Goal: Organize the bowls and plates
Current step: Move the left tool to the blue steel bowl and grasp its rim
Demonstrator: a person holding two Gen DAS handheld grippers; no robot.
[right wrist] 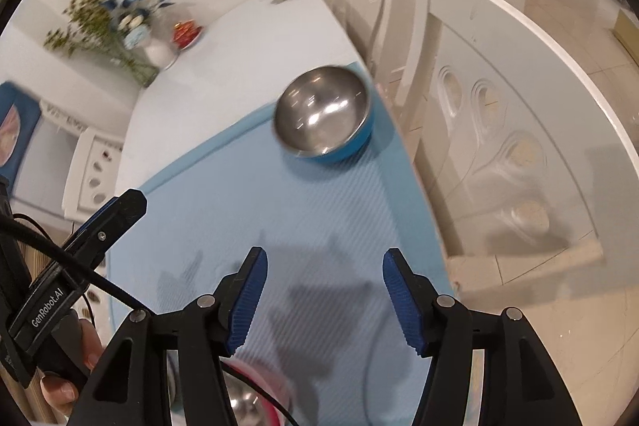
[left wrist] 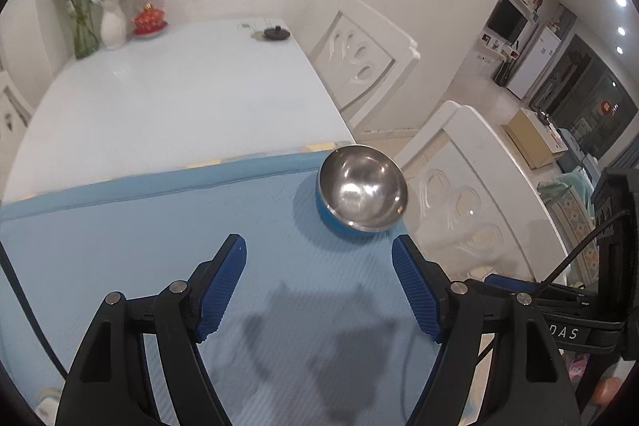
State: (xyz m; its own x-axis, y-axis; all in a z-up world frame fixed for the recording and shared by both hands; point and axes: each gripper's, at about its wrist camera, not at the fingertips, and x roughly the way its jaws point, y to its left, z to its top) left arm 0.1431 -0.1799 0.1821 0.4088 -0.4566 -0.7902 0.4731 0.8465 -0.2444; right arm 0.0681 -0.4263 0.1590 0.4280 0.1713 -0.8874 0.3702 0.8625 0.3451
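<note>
A steel bowl with a blue outside point(left wrist: 361, 188) sits upright on the light blue mat point(left wrist: 159, 246), near the mat's far right corner; it also shows in the right wrist view point(right wrist: 324, 112). My left gripper point(left wrist: 319, 254) is open and empty, above the mat just short of the bowl. My right gripper point(right wrist: 324, 266) is open and empty, farther back over the mat point(right wrist: 239, 210). A pink-rimmed steel bowl point(right wrist: 255, 398) lies under the right gripper at the bottom edge, mostly hidden. The left gripper also shows at the left of the right wrist view point(right wrist: 120, 206).
The white table point(left wrist: 159, 98) carries a vase of flowers point(left wrist: 112, 22), a red dish point(left wrist: 148, 22) and a small black lid point(left wrist: 275, 32) at the far end. Two white chairs point(left wrist: 471, 194) stand close along the table's right edge.
</note>
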